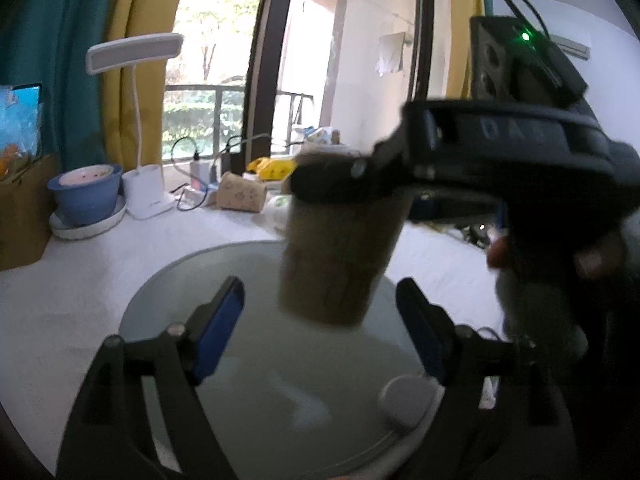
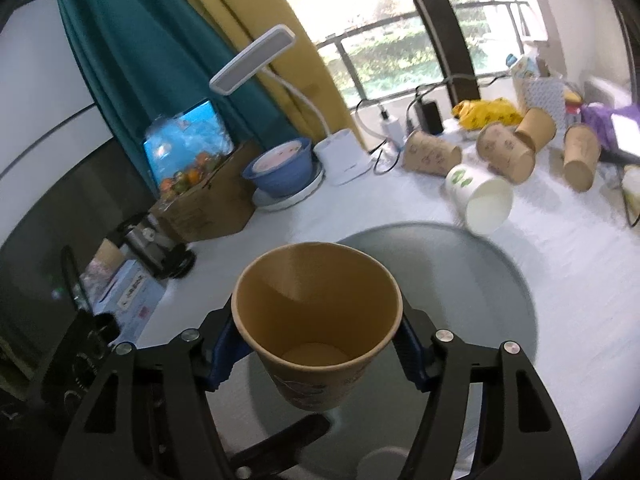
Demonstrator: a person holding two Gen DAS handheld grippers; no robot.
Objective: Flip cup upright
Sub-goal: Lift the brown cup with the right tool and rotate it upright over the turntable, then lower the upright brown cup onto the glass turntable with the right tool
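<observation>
Blue-padded fingers [image 2: 222, 356] of the right gripper [image 2: 316, 354] pinch the brown paper cup [image 2: 316, 320] from both sides, its mouth facing up and its pale bottom visible inside. From the left wrist view the same cup [image 1: 340, 256] hangs above the round glass plate [image 1: 180, 300], mouth up, gripped near the rim by the right gripper [image 1: 344, 184]; its base looks clear of the glass, though blur makes that hard to confirm. Below it, the left gripper [image 1: 320, 328] has its jaws spread wide, holding nothing. Glass plate [image 2: 500, 280] rests on the white table [image 2: 580, 280]. Farther back lie a white cup [image 2: 480, 196] on its side and several brown cups [image 2: 432, 156] tipped over, near a white desk lamp [image 2: 340, 152] and a blue bowl [image 2: 280, 172].
</observation>
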